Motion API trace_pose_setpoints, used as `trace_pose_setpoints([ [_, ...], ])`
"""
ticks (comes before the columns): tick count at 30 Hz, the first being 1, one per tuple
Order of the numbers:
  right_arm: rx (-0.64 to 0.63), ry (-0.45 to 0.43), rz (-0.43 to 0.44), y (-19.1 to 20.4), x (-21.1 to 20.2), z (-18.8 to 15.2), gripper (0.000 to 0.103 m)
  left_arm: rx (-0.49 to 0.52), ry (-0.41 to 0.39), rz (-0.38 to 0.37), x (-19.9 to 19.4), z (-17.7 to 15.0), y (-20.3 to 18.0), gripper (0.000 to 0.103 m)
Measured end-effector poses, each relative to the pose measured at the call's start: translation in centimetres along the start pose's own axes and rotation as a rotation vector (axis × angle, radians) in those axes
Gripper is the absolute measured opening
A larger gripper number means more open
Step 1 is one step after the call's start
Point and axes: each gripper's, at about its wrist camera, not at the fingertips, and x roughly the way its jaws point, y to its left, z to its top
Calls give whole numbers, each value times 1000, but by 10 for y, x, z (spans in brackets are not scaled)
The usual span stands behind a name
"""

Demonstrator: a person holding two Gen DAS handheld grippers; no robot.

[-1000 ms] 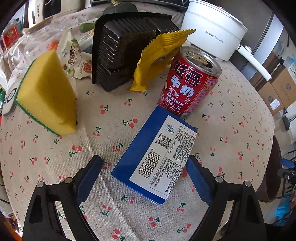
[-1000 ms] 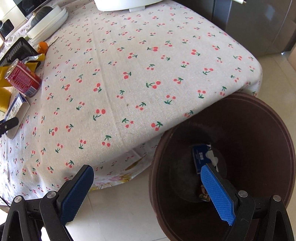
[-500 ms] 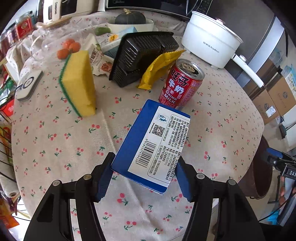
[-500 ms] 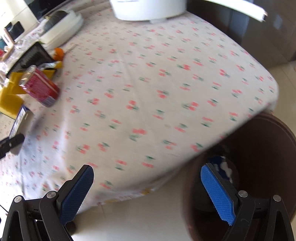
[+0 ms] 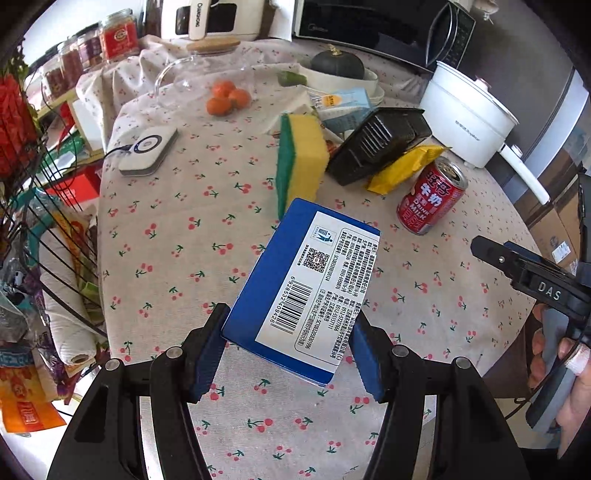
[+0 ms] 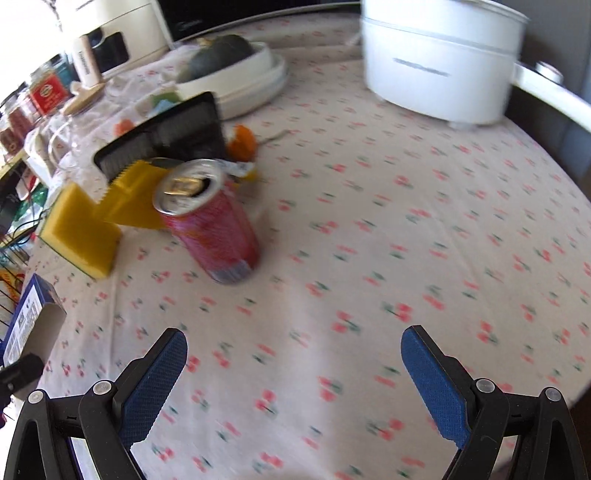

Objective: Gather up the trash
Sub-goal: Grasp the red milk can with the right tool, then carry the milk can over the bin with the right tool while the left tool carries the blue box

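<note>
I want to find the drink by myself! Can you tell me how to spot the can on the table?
Start at the big white pot at the far side of the cherry-print tablecloth. In front of it a yellow wrapper leans on a black tray, and beside the wrapper stands the red can. It is the only round, shiny-topped thing there, already opened.

Ahead of your tool: a round table (image 5: 177,229) under a cherry-print cloth, with a black microwave (image 5: 373,29) and a white appliance (image 5: 214,18) behind its far edge. To your left stands a black wire rack (image 5: 48,236) of paper rolls and packets, with jars (image 5: 118,37) on a shelf beyond. To your right are cardboard boxes (image 5: 557,236); daylight is bright.
</note>
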Motion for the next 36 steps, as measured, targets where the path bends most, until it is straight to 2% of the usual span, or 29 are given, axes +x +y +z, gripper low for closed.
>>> trace_pose_setpoints([
  [6, -53, -26, -26, 32, 33, 19, 97, -46, 7, -10, 1, 3, 16, 65],
  [12, -80, -63, -67, 43, 48, 35, 96, -59, 12, -14, 2, 4, 19, 65],
  [15, -82, -75, -68, 45, 50, 40, 93, -64, 14, -15, 3, 5, 20, 65],
  [18, -98, -78, -63, 50, 50, 42, 84, -65, 12, -17, 2, 5, 18, 65],
  [19, -106, -75, -58, 51, 49, 42, 77, -64, 11, -18, 1, 5, 17, 65],
  [20, -112, -72, -54, 52, 48, 42, 66, -63, 9, -20, 1, 5, 16, 65],
  [22, -119, -62, -45, 52, 46, 42, 56, -60, 5, -25, -1, 5, 14, 65],
  [36, -123, -64, -24, 14, -22, 13, 56, -24, -7, -56, -10, -1, -11, 65],
])
